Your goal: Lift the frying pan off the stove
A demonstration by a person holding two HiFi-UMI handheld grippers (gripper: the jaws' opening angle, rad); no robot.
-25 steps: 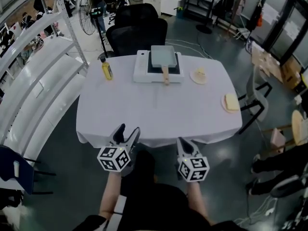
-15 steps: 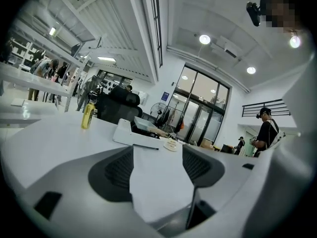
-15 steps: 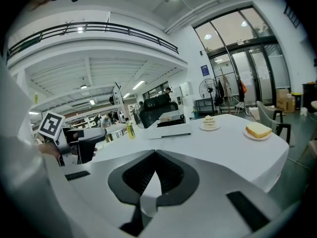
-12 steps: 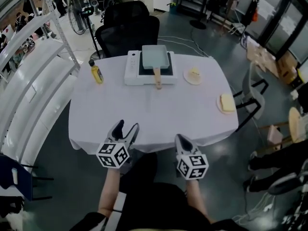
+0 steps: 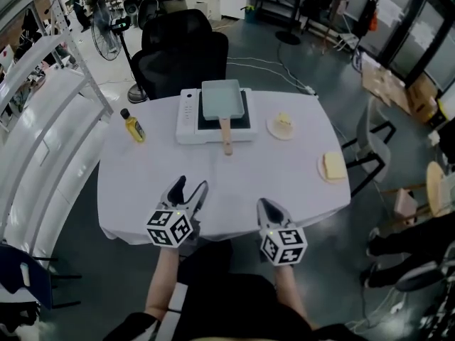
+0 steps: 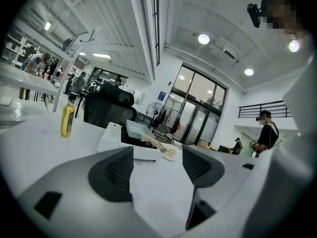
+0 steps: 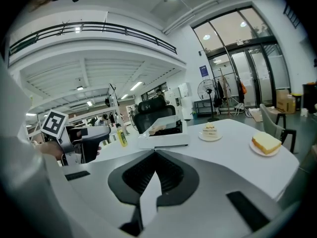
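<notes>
A rectangular grey-blue frying pan (image 5: pixel 222 98) with a wooden handle (image 5: pixel 227 135) rests on a white single-burner stove (image 5: pixel 186 116) at the table's far side. The handle points toward me. My left gripper (image 5: pixel 189 185) hovers open over the front edge of the table, far short of the pan, with nothing between its fingers. My right gripper (image 5: pixel 264 204) is shut and empty beside it. In the left gripper view the pan (image 6: pixel 137 129) and stove (image 6: pixel 113 135) lie ahead beyond the gripper (image 6: pixel 157 157). The right gripper view shows the stove (image 7: pixel 166 141) beyond its gripper (image 7: pixel 155 155).
A yellow oil bottle (image 5: pixel 133 126) stands left of the stove. A plate with cake (image 5: pixel 282 126) lies right of it, and a plate with bread (image 5: pixel 332 166) sits near the right edge. Black office chairs (image 5: pixel 181 52) stand behind the white-clothed table (image 5: pixel 284 180). White shelving (image 5: pixel 35 119) runs along the left.
The head view has shifted, so the table and stove sit a little lower and further left in frame. Both grippers stay at the front edge, jaws unchanged.
</notes>
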